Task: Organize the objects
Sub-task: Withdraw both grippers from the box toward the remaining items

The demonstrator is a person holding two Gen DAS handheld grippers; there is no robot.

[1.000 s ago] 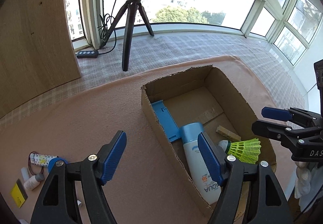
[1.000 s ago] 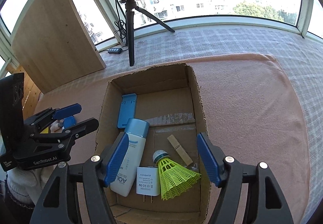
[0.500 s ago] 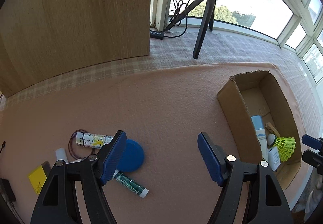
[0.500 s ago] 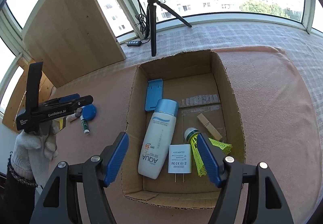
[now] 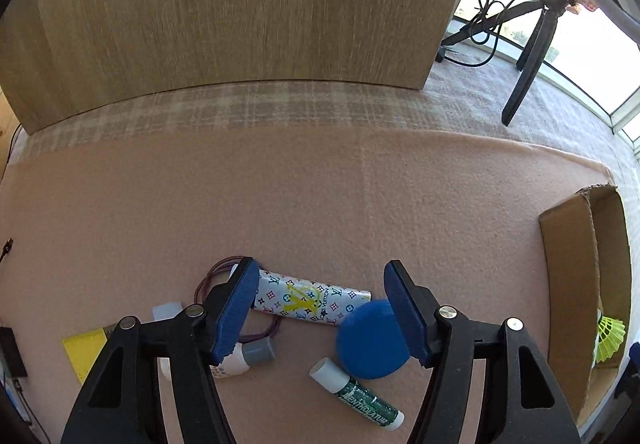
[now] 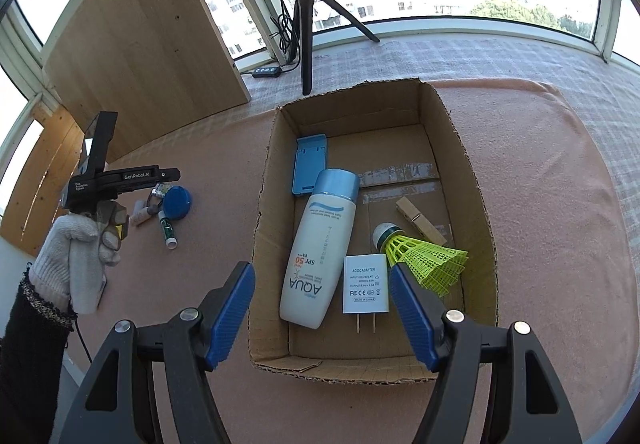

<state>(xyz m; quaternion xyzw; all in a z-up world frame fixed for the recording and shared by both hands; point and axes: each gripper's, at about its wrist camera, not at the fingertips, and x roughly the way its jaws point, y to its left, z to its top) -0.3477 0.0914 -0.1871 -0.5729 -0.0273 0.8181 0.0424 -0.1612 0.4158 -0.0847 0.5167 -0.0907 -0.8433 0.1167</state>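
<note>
Left gripper over the loose pile on the pink mat, well apart from the cardboard box. I see its jaws partly spread and just been closing in; nothing clamped. Between them, below: the patterned tube and the blue round lid, neither pressed by a pad. Green lip balm lies just near of the lid.

Right gripper hangs over the box's near end, jaws apart, gripping nothing. Inside the box: sunscreen bottle, white adapter, yellow shuttlecock
</note>
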